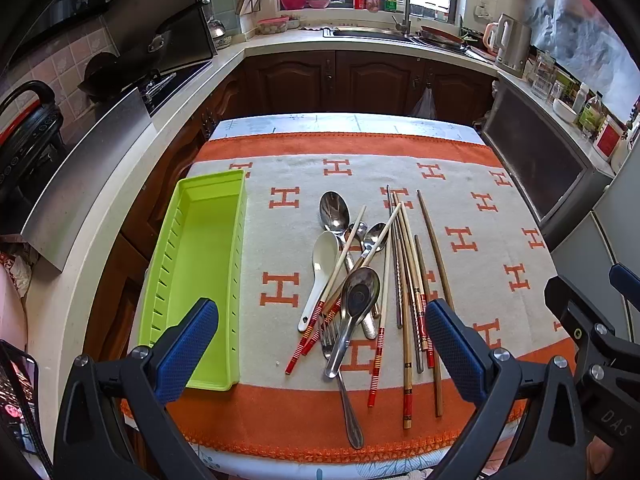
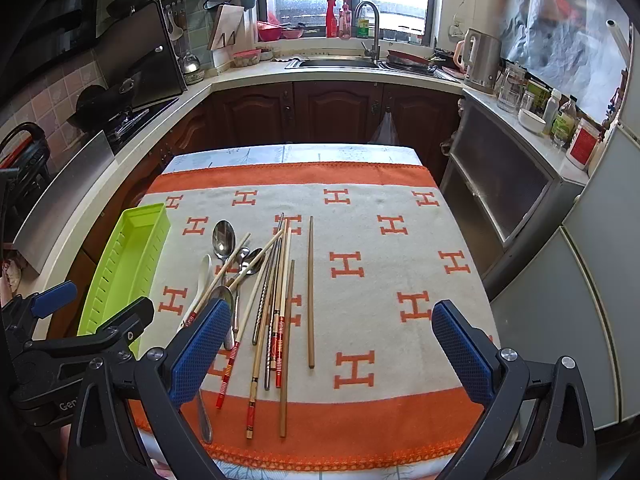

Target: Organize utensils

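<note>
A pile of utensils lies on the orange and cream cloth: several metal spoons [image 1: 335,210] [image 2: 223,236], a white ceramic spoon [image 1: 320,268] [image 2: 202,280], a fork [image 1: 328,334] and several chopsticks [image 1: 408,308] [image 2: 276,312]. One brown chopstick [image 2: 311,292] lies apart on the right. A lime green slotted tray [image 1: 200,276] [image 2: 124,268] stands empty to the left of the pile. My left gripper [image 1: 322,350] is open and empty above the pile's near end. My right gripper [image 2: 332,350] is open and empty above the cloth, right of the pile.
The table [image 1: 340,122] stands in a kitchen with a counter [image 1: 80,248] close on the left, a sink [image 1: 372,34] at the back and a grey cabinet [image 2: 504,184] on the right. A phone [image 1: 18,396] shows at the lower left.
</note>
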`<state>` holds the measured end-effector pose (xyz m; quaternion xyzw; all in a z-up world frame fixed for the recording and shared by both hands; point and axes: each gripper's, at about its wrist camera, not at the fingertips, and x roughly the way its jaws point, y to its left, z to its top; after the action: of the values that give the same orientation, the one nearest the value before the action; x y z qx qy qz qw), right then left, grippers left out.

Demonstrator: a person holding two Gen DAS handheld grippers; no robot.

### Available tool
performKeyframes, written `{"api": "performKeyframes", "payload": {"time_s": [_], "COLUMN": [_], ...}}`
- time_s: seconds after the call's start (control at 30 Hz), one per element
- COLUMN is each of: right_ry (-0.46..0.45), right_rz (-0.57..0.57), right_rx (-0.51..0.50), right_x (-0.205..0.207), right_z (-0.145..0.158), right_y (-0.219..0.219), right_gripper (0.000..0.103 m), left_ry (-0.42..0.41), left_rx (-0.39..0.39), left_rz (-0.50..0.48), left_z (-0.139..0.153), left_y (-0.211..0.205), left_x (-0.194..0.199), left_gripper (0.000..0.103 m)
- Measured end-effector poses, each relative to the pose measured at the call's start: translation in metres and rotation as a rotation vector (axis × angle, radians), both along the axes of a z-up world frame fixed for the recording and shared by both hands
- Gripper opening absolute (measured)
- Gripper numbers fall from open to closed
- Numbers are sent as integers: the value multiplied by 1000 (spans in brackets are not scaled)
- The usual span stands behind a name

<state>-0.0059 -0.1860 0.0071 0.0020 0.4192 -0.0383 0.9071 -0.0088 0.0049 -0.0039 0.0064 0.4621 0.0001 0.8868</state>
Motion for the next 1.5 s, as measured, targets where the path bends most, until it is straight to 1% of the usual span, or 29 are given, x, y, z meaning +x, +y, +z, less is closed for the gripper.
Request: {"api": "performKeyframes", "payload": {"time_s": [0.37, 0.8, 1.03, 1.2, 1.37, 1.5], "right_ry": [1, -4, -25, -35, -45, -56], "right_rz": [-1, 0, 2, 5, 6, 12], "right_rx": [1, 3, 7, 10, 10, 18], "right_x": [0, -3, -14, -21, -30, -38], "right_z": [1, 3, 16, 19, 22, 27], "right_y": [-1, 2, 10, 11, 11, 11], "right_gripper": [102, 102, 102, 102, 102, 102], "left_ry": [-3, -21, -20, -25, -34, -50], "left_rx": [2, 11, -17, -26, -23, 1], "left_rz": [0, 1, -3, -2, -1, -9], "left_z": [1, 11, 13, 15, 17, 22], "left_y": [0, -4, 0, 0, 0, -2], "left_x": [-2, -7, -11, -17, -23, -30], "left_gripper": [102, 102, 102, 102, 102, 102]}}
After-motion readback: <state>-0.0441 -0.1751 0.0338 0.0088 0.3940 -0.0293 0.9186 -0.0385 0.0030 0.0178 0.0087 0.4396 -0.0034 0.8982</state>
